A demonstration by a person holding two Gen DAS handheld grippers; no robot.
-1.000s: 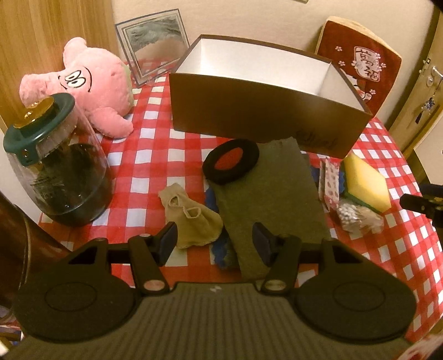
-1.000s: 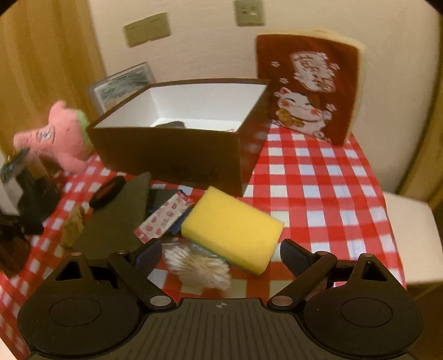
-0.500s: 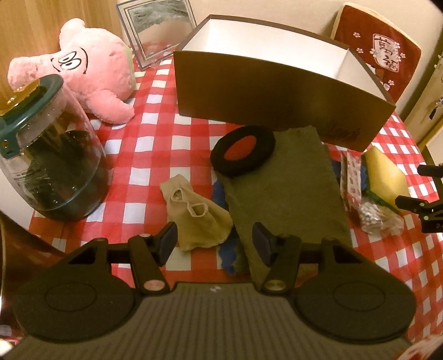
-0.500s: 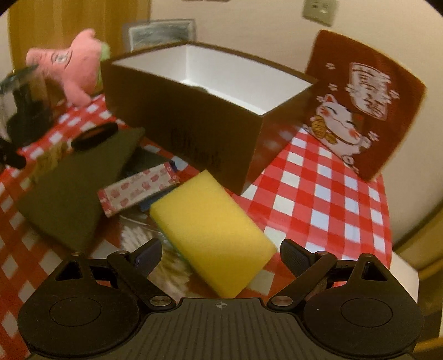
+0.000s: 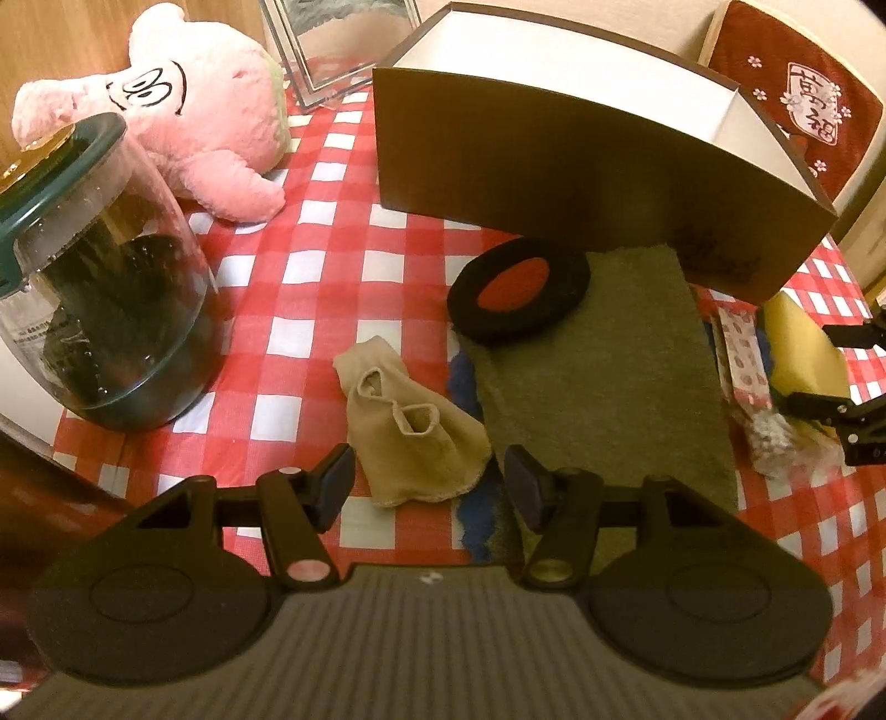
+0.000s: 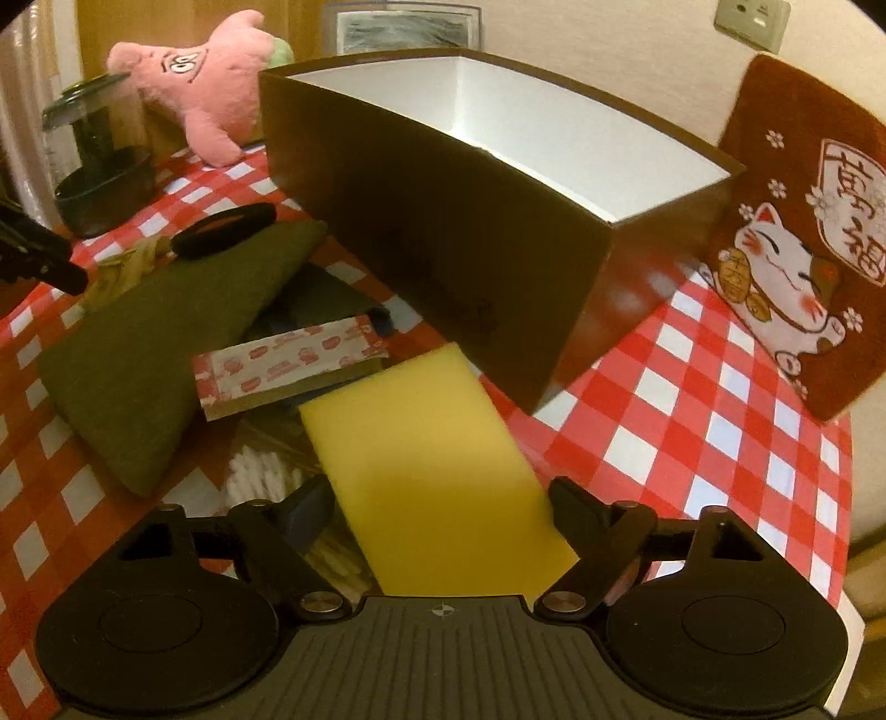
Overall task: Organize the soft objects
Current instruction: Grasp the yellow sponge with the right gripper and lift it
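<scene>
My left gripper [image 5: 426, 479] is open, its fingers on either side of the near end of a beige sock [image 5: 410, 429] on the checked cloth. An olive green cloth [image 5: 598, 365] lies to its right with a black and red round pad [image 5: 518, 288] on its far end. My right gripper [image 6: 443, 507] is open around a yellow sponge [image 6: 432, 459], which also shows in the left wrist view [image 5: 803, 349]. A brown box with a white inside [image 6: 443, 183] stands open behind. A pink plush pig [image 5: 205, 111] lies at the back left.
A glass jar with a green lid [image 5: 94, 277] stands at the left edge. A patterned packet [image 6: 288, 365] and a bag of cotton swabs [image 6: 260, 476] lie beside the sponge. A red cat cushion [image 6: 797, 243] and a picture frame [image 5: 332, 50] lean on the wall.
Both grippers have moved forward and lower. The left one has closed in on the sock. The right one has come around the yellow sponge.
</scene>
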